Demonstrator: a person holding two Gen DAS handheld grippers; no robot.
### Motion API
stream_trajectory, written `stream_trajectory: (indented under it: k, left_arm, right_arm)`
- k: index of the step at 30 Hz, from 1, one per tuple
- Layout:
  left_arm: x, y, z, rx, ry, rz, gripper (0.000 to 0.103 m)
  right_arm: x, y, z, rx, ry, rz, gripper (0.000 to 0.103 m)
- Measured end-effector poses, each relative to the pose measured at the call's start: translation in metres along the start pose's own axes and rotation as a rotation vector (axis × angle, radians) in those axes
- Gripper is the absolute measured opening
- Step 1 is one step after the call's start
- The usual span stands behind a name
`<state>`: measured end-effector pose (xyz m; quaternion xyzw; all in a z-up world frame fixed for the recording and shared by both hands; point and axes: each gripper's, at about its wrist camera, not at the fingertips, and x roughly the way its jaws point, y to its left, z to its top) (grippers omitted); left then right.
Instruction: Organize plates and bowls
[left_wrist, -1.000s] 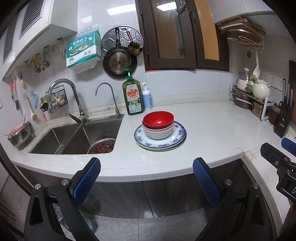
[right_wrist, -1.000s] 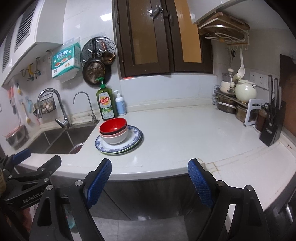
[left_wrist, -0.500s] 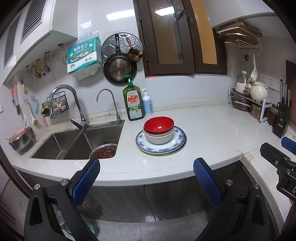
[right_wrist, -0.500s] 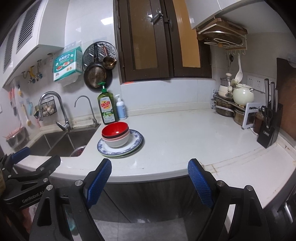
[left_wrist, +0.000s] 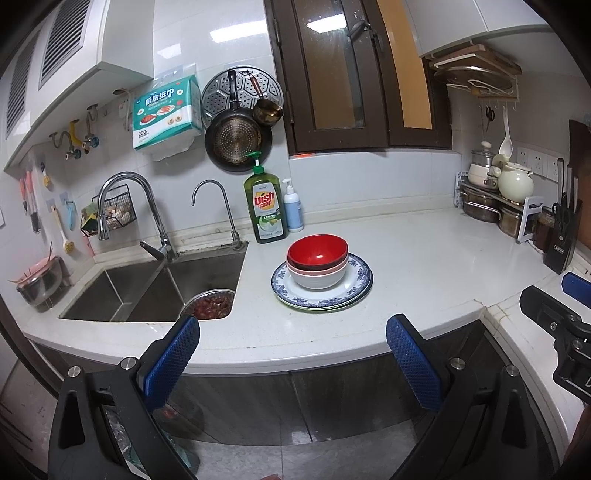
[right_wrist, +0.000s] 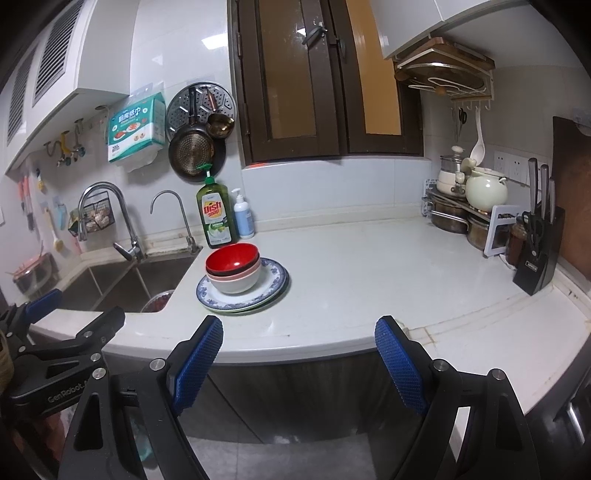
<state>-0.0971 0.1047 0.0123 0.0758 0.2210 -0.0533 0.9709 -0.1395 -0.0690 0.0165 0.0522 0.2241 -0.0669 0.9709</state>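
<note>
Bowls (left_wrist: 317, 260), nested on stacked plates (left_wrist: 354, 286) near the counter's (left_wrist: 424, 258) sink-side edge; left gripper (left_wrist: 293, 354) wide open, empty. Right wrist view: right gripper (right_wrist: 299, 356) likewise spread, holding nothing; lifting a plate could topple the bowls.

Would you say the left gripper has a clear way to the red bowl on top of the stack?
Probably yes: the left gripper is open and empty, and only bare white countertop lies between it and the red bowl, which tops the stack uncovered.
</note>
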Motion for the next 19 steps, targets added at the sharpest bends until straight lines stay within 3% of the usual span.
stream_trajectory:
  k: [19]
  left_arm:
    - [0.010, 0.015, -0.001, -0.010, 0.021, -0.021, 0.103]
  right_arm:
    - [0.001, 0.003, 0.000, -0.009, -0.001, -0.016, 0.085]
